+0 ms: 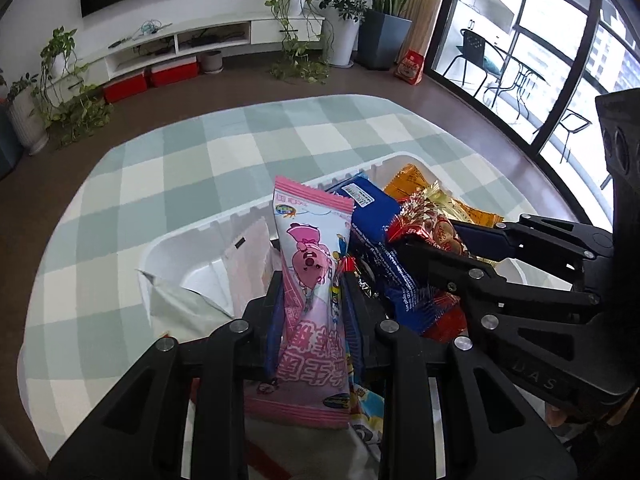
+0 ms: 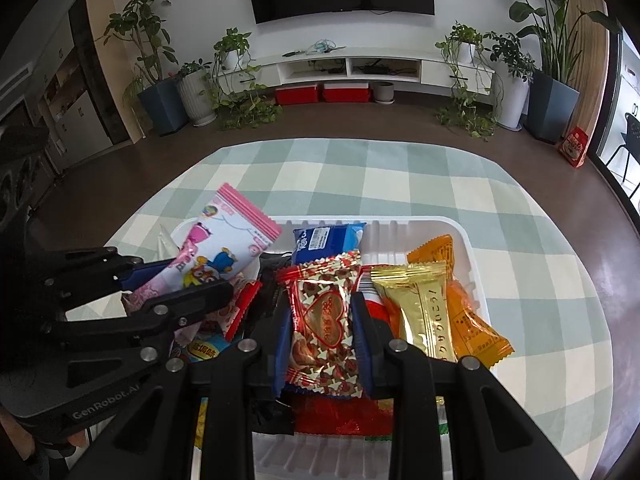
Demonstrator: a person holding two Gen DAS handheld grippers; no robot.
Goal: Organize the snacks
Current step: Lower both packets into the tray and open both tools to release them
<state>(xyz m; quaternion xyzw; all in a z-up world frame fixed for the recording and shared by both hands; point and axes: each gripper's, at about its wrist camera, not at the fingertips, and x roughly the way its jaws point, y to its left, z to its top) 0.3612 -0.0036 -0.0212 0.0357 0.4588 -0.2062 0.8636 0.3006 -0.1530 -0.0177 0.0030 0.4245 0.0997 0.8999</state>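
My left gripper (image 1: 314,292) is shut on a pink cartoon snack packet (image 1: 304,220), which stands upright above the left end of a white plastic tray (image 1: 192,236). The right wrist view shows that gripper (image 2: 184,276) with the same pink packet (image 2: 232,232) at the tray's (image 2: 400,226) left side. My right gripper (image 2: 322,300) is shut on a red-and-gold heart-print packet (image 2: 320,344) over the tray's middle; the gripper (image 1: 432,234) and this packet (image 1: 424,212) also show from the left wrist. In the tray lie a blue packet (image 2: 328,240), a gold packet (image 2: 420,304) and an orange packet (image 2: 472,320).
The tray rests on a table under a green-and-white checked cloth (image 2: 400,168), whose edges drop to a brown floor. A pale foil bag (image 1: 180,308) leans in the tray's left end. Plants, a TV console and red boxes line the far wall.
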